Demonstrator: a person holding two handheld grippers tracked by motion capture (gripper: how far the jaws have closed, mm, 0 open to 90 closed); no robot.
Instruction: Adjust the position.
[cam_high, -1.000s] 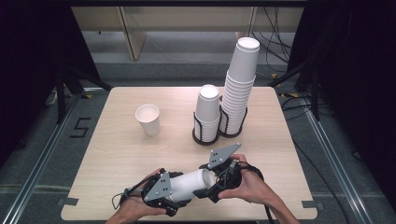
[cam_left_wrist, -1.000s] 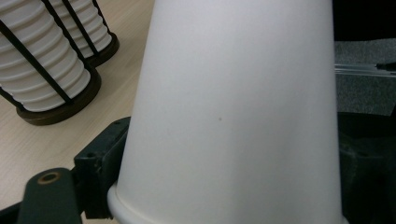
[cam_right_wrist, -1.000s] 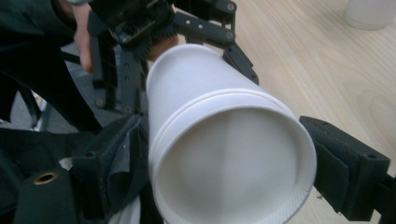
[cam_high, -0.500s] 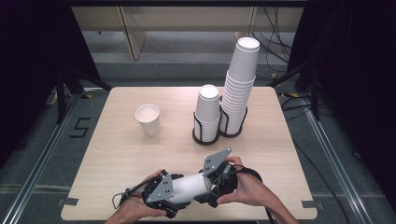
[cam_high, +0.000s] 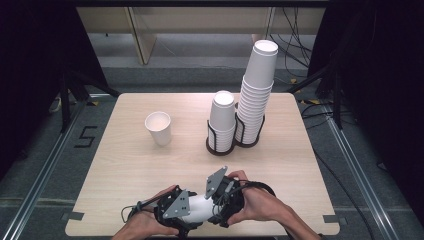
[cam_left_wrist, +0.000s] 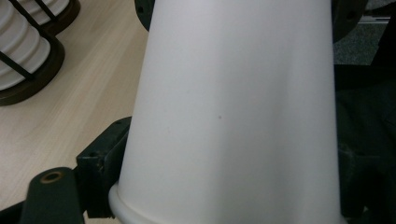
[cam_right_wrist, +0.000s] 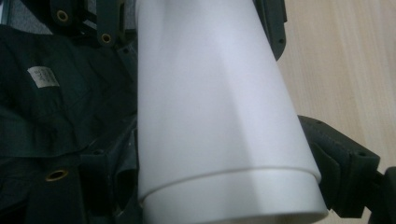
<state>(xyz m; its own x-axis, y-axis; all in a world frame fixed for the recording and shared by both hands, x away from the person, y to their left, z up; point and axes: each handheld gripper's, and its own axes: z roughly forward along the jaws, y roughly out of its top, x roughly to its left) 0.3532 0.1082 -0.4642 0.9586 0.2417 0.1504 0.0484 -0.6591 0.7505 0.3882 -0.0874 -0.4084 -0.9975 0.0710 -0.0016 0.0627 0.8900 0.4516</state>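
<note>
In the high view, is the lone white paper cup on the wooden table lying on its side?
No, the lone white paper cup stands upright with its mouth open upward, left of the two black holders.

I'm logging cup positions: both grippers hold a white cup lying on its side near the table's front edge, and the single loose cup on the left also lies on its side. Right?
Not quite. The loose cup stands upright, mouth up, as the high view shows. The rest holds: the left gripper and right gripper hold a white cup sideways near the table front edge.
</note>
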